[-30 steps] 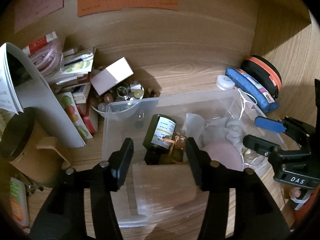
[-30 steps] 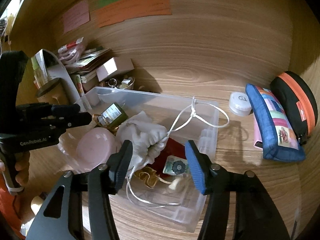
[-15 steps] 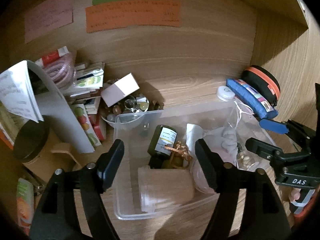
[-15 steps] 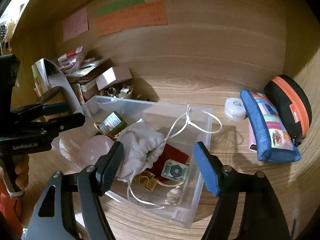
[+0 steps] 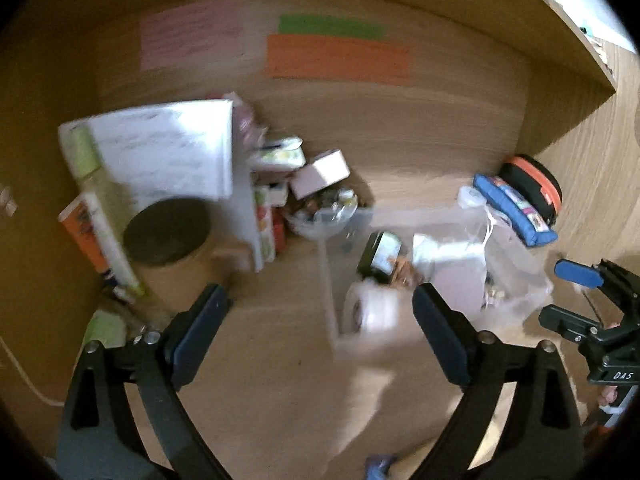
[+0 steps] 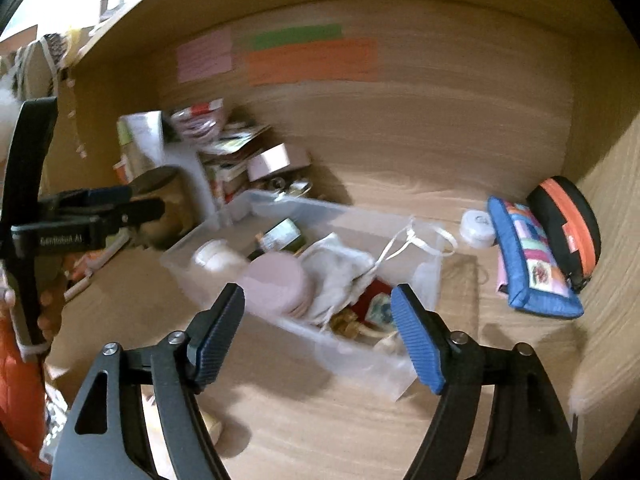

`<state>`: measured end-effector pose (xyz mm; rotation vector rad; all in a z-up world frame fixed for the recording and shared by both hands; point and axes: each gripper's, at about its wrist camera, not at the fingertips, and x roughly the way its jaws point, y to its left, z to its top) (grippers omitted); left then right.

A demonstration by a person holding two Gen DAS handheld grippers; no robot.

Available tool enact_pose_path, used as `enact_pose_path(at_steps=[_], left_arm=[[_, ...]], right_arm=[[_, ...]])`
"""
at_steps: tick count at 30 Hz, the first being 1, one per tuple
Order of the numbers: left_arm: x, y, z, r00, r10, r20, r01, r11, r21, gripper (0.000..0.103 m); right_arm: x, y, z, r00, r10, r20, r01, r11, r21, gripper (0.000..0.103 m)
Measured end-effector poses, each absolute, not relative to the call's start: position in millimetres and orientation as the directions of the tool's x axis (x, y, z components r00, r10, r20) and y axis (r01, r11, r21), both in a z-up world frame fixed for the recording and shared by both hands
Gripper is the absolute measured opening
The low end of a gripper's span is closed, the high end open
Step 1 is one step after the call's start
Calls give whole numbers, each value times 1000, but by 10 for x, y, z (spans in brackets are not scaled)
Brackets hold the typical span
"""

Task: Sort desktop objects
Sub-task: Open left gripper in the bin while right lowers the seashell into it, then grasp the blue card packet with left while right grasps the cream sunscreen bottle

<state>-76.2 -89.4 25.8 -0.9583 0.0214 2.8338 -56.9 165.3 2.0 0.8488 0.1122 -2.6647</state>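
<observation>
A clear plastic bin (image 5: pixel 524 298) (image 6: pixel 208 236) sits on the wooden desk. It holds a dark green bottle (image 5: pixel 380 250) (image 6: pixel 282 236), a white roll (image 5: pixel 368 312) (image 6: pixel 216 258), a pink round pad (image 6: pixel 276 284) and a white drawstring bag (image 6: pixel 336 268). My left gripper (image 5: pixel 318 320) hovers short of the bin's near left corner. Its jaws are opening and nothing is between them. My right gripper (image 6: pixel 316 312) hangs over the bin's near edge. Its jaws are also opening and empty. Each gripper shows at the edge of the other's view.
Right of the bin lie a blue patchwork pouch (image 6: pixel 528 256), a black and orange case (image 6: pixel 568 216) and a small white jar (image 6: pixel 476 222). On the left stand a brown canister with a black lid (image 5: pixel 168 232), stacked booklets, a white box (image 5: pixel 320 172) and a bowl of trinkets (image 5: pixel 324 212).
Both grippers have drawn back and upward from the bin and their jaws have spread wider. The left wrist view has swung left, so the bin now sits right of centre.
</observation>
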Motion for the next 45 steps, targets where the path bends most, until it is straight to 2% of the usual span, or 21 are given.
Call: enact_pose_path(at_steps=[5,10,17,25,28,32,39,41,43,45], left_arm=[[-495,-1035,28,-757,92,-646,-131,-991,12,95],[-244,-1156,-210,-715,94,-693,-122,-992,-9,95],[109,-1220,-483,-663,106,-741,-108,-993,-45,95],[229,-1201,-676,-615,136,-777,-107,-990,-89,95],[226,-1165,-709,-602,147,-785,-113,-989,-99,95],[197,-1052,-747,-583,172,-794,-139,-984,-111,95],[105,-786,-739,-584,196,-788,-204,-975,-91,95],[80,-689,-748,-589,182,-787,-222,-973,-59,90],[43,-628,-775,-576,176,-798,-237,-970,-43,69],[9,-581,-799,-571,162,-805,-246,-969,-20,65]], right_arm=[[-334,1363,-148,-696,-364,-619,463,-887,1,73],[-156,1094,-404,-575,-446,-687,588,-808,33,73],[-14,812,-612,-495,-452,-742,679,-734,-5,73],[-177,569,-877,-431,-378,-819,724,-686,-64,72],[-285,568,-906,-412,-386,-825,722,-691,-37,66],[-368,606,-866,-417,-382,-825,716,-697,-39,39],[-390,756,-857,-456,-361,-813,678,-733,-55,37],[-410,810,-846,-449,-367,-814,667,-745,-32,37],[-425,865,-828,-445,-375,-813,656,-754,-11,37],[-439,919,-794,-441,-386,-810,650,-760,9,35]])
